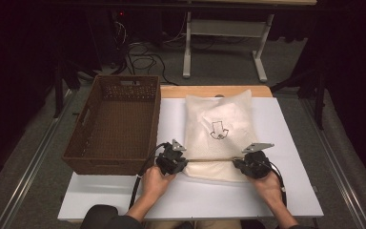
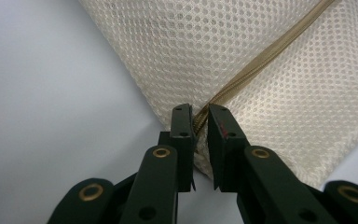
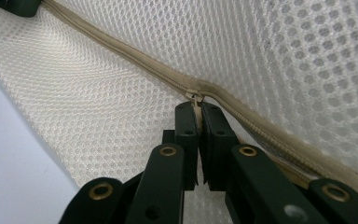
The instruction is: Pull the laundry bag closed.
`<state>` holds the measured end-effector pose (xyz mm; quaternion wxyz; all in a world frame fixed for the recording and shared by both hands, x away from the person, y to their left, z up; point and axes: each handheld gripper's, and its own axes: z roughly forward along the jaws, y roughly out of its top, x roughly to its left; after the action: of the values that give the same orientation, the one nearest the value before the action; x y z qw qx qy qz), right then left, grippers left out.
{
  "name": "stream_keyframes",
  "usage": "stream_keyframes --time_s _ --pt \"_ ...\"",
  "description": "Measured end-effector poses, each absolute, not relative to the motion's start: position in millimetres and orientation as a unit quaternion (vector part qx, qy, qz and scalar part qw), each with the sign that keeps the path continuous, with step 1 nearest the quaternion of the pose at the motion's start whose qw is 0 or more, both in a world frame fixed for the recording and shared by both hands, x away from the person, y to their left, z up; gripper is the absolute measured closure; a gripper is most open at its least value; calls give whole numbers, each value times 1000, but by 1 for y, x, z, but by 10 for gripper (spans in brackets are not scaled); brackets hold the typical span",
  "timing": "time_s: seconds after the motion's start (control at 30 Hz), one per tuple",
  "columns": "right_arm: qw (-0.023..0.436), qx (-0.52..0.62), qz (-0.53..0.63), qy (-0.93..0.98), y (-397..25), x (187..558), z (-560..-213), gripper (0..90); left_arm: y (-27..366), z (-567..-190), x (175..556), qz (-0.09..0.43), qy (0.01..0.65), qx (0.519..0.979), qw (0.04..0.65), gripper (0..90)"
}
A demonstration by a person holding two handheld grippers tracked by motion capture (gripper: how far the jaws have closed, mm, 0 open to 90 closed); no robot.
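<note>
At lower centre of the high view, the left gripper (image 1: 177,163) jaws pinch the cream mesh zip bag (image 1: 219,129) corner on the white counter (image 1: 290,143) while the right gripper (image 1: 242,164) jaws clamp the tan zipper pull (image 3: 195,96); next, I judge, draw it along.

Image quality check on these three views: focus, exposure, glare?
High view: soft, white table bright, dark surround. Left gripper view: mesh bag sharp, left gripper jaws slightly soft, no glare. Right gripper view: zipper pull sharp at the right gripper, far mesh blurred.
</note>
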<state>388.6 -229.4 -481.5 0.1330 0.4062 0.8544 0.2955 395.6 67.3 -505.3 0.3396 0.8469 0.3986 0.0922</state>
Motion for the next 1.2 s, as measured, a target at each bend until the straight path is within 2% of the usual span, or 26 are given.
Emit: stream_keyframes --time_s 1.2 --pt "147 424 296 843 -255 382 -473 872 68 -506 396 91 399 846 341 804"
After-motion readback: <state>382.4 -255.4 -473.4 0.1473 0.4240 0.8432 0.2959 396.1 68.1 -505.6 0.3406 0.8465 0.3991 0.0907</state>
